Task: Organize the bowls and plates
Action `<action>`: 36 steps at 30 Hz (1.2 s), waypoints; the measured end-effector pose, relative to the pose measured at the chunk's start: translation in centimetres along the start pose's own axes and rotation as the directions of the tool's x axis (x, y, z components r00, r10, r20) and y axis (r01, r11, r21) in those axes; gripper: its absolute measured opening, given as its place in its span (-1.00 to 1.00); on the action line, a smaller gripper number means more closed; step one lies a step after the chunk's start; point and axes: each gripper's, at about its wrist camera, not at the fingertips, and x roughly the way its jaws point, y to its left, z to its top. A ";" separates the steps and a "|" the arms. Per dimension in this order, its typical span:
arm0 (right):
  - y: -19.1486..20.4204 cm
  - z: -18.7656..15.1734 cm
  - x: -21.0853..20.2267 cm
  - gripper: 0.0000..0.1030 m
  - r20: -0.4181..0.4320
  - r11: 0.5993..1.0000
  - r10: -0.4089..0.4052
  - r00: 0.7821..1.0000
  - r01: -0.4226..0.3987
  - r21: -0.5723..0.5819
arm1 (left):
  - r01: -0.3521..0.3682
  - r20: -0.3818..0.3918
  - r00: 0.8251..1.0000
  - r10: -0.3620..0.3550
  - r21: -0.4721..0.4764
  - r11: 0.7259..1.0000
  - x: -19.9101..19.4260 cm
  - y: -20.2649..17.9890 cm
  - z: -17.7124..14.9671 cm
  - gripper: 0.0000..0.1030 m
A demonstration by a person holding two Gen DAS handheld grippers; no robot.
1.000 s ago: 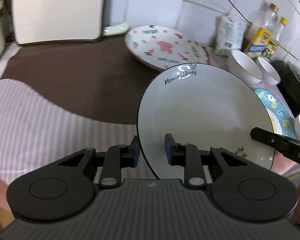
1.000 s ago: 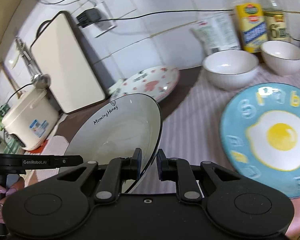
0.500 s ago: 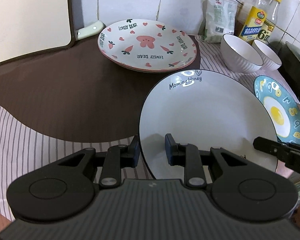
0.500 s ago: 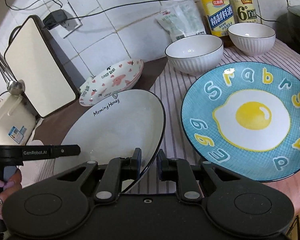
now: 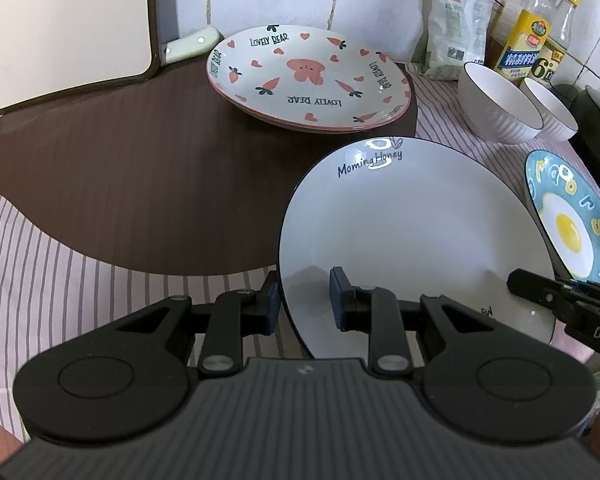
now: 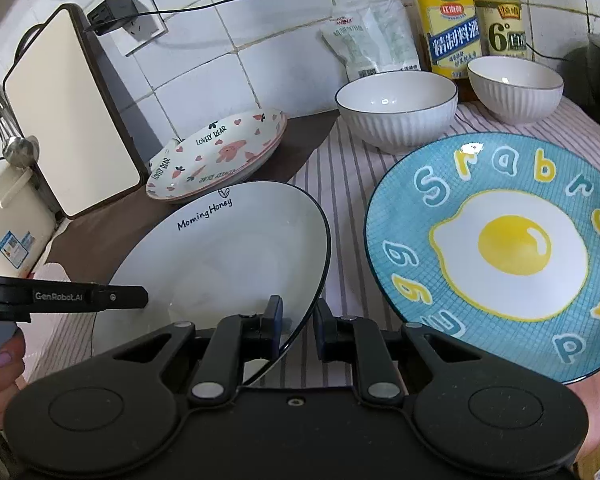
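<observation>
both the left hand-held gripper (image 5: 303, 300) and the right hand-held gripper (image 6: 298, 322) are pinching opposite rims of one white plate (image 5: 412, 236) over the striped surface (image 5: 80, 280), with two other plates, two empty bowls (image 6: 396, 108) and two half-hidden bottles (image 6: 448, 20) sitting beyond.

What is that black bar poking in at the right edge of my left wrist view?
Observer: The right gripper; its jaws pinch the white plate on the rim opposite yours.
Operator: Does the blue egg plate touch that plate?
Observer: No, striped cloth shows between them.
Operator: What's left of the cutting board?
Observer: A white rice cooker.
</observation>
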 end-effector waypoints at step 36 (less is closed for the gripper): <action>-8.2 -1.6 -18.8 -0.31 0.225 0.984 -0.157 0.962 0.171 -0.043 | 0.086 0.126 0.984 -0.129 0.298 0.951 -12.7 -15.7 1.4 -0.38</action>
